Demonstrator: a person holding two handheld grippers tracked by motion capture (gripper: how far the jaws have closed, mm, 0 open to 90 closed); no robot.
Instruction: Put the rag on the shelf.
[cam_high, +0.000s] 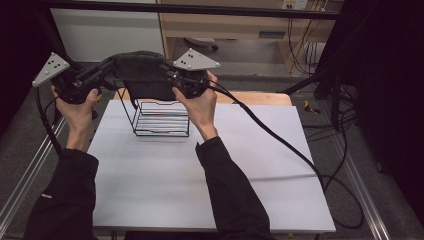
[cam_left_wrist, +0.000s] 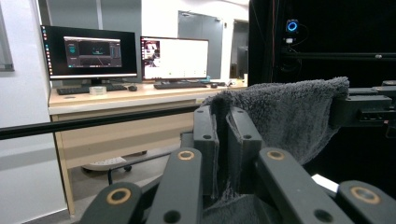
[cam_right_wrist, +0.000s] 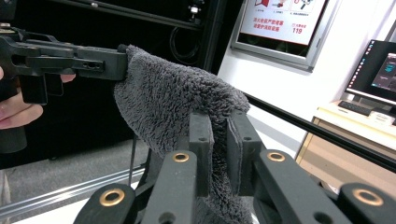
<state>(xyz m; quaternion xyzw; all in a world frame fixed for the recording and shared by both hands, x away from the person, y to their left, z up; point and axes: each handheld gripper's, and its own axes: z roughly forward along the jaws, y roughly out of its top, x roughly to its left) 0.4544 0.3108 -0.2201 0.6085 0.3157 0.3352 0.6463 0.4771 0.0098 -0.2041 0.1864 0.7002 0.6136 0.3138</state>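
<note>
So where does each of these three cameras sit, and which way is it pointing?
High view: above the person's side, looking down at the white table, wire rack, both forearms.
Left gripper view: rides the left hand-held gripper, facing a desk with monitors; its jaws pinch the grey towel.
Right gripper view: rides the right hand-held gripper, facing a wall poster.
All three share the towel.

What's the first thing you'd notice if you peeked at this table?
A fluffy dark grey towel is stretched in the air between the left claw and the right claw, each pinching one end. Right below it, a black wire rack stands at the back of the white table.
</note>
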